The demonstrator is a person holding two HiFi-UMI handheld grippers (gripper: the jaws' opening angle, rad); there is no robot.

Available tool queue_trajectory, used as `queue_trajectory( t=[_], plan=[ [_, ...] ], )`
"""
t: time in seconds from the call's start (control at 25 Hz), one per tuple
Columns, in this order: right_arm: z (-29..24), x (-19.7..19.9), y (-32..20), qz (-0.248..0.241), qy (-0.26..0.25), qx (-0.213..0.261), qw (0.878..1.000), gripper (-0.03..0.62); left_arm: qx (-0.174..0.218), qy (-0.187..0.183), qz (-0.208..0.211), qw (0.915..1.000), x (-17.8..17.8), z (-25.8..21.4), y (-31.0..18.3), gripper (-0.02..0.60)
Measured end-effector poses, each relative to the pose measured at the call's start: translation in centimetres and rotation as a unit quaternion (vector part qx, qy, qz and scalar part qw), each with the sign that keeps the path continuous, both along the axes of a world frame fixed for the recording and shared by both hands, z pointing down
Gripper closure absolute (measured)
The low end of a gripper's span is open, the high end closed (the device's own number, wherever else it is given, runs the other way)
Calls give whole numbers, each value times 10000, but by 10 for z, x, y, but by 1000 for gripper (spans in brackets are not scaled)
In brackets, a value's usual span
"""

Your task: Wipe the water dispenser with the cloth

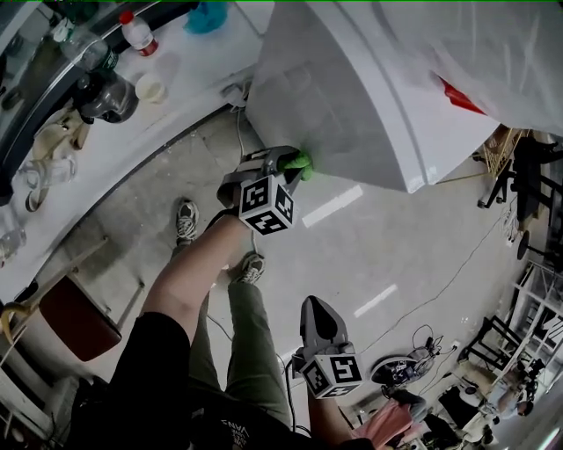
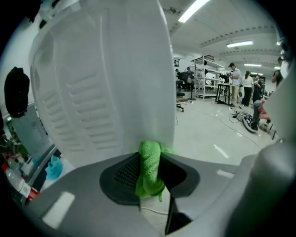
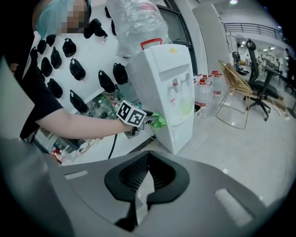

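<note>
The white water dispenser [image 1: 352, 97] stands against the counter, and its louvred side panel [image 2: 106, 78] fills the left gripper view. My left gripper [image 1: 288, 167] is shut on a bunched green cloth [image 1: 299, 163], which it presses against the lower side of the dispenser. The cloth [image 2: 149, 169] sits pinched between the dark pads. From the right gripper view, the dispenser [image 3: 162, 88], the cloth [image 3: 158, 121] and the left gripper [image 3: 150, 121] show at a distance. My right gripper [image 1: 318, 308] hangs low over the floor, away from the dispenser, shut with nothing in it [image 3: 147, 159].
A white counter [image 1: 106, 149] to the left carries a red-capped bottle [image 1: 139, 33], a cup [image 1: 151, 88] and a blue item [image 1: 207, 16]. Clear plastic [image 1: 493, 53] covers the dispenser's top. Cables [image 1: 422, 343] lie on the floor. A wicker chair [image 3: 233, 92] stands beyond the dispenser.
</note>
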State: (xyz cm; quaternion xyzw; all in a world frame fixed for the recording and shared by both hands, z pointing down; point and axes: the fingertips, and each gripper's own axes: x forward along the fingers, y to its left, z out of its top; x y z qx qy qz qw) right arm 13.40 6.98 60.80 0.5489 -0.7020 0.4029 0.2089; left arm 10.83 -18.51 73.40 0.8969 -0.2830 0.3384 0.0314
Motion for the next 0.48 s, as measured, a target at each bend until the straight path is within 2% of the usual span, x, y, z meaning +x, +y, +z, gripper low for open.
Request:
queue_trajectory(
  t=[0.2,0.48],
  plan=[
    [3,-17,-8,-32,120,-147,9998,589,-85,-181,-262,9995,-38,10,-44,466],
    [12,-33,-32,239,101,-133,9996,589,-152,-354,-718,9967,-91,16,-109,466]
  ],
)
